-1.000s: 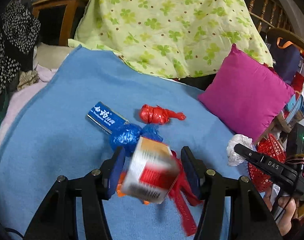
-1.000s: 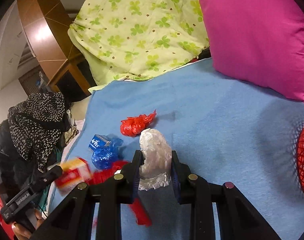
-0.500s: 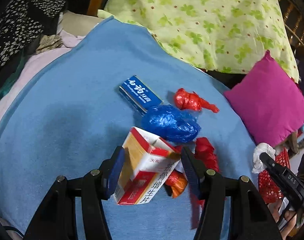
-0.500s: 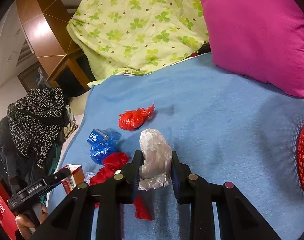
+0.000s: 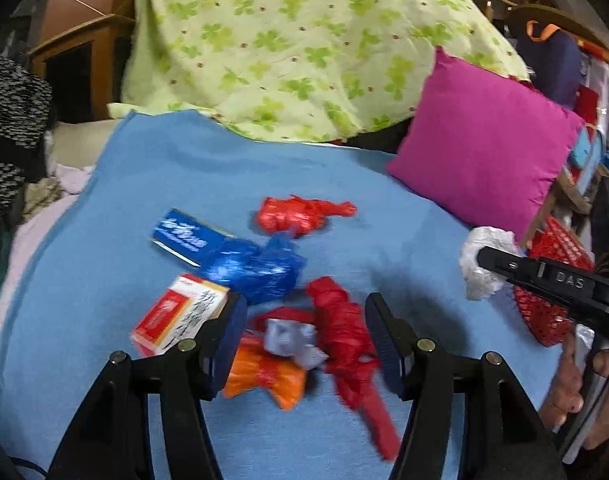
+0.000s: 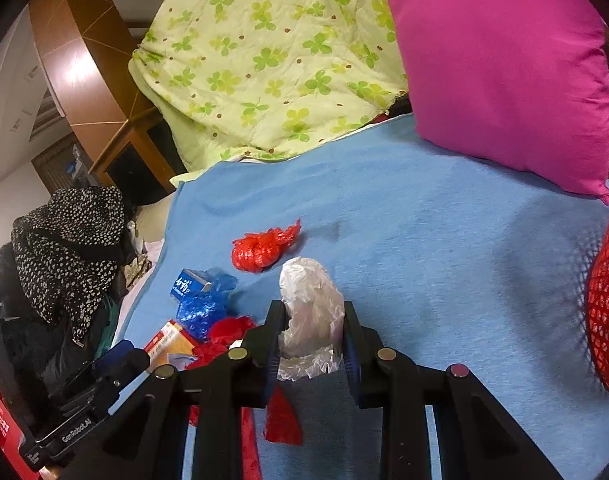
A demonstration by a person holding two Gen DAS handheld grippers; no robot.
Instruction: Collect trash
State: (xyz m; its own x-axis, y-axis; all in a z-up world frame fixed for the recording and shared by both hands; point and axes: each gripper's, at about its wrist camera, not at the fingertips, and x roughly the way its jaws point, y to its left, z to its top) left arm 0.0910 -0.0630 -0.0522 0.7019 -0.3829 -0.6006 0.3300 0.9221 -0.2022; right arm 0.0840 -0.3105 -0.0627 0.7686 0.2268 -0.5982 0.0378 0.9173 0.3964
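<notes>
Trash lies on a blue blanket (image 5: 384,248): a red-and-white box (image 5: 180,316), a blue box (image 5: 184,236), a blue bag (image 5: 256,268), a knotted red bag (image 5: 300,214), another red bag (image 5: 344,328), an orange bag (image 5: 264,372) and a grey scrap (image 5: 288,336). My left gripper (image 5: 306,328) hangs over the orange and red bags. Its jaws are opening and the pads touch nothing; the box lies just left of them. My right gripper (image 6: 310,316) is shut on a crumpled clear plastic bag (image 6: 310,300).
A red mesh basket (image 6: 608,300) stands at the blanket's right edge. Behind are a pink cushion (image 5: 484,148) and a green floral quilt (image 5: 296,40). A black spotted cloth (image 6: 64,240) and wooden furniture (image 5: 84,40) are to the left. A hand (image 5: 584,376) holds the right gripper.
The left gripper let go of the red-and-white box, which now lies on the blanket left of its fingers. It now hangs over the orange and red bags. The right gripper kept still.
</notes>
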